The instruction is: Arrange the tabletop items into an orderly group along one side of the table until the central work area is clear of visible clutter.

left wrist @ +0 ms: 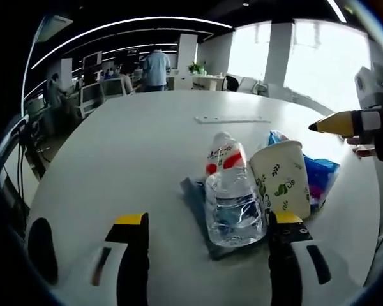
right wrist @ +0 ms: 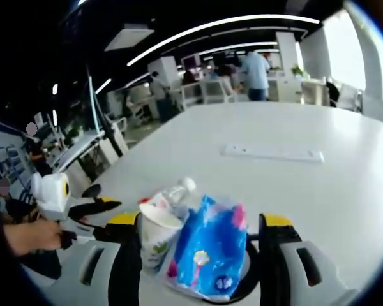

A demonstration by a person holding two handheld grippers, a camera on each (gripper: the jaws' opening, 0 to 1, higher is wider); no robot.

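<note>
1. White round tabletop (left wrist: 134, 146) in an open-plan office; people stand at desks, upper frame.
2. Clear plastic water bottle (left wrist: 232, 194) lies at lower centre, cap pointing up-frame, beside a white leaf-print paper cup (left wrist: 282, 178) and blue plastic packet (right wrist: 212, 248).
3. Left gripper (left wrist: 207, 239): jaws apart.
4. Right gripper (right wrist: 201, 239): jaws apart around cup and packet.

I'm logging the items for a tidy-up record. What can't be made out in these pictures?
- Left gripper view: the blue packet sits mostly behind the paper cup; its print is hidden.
- The dark cloth lies largely under the water bottle.
- Right gripper view: the packet's print is too blurred to read.
</note>
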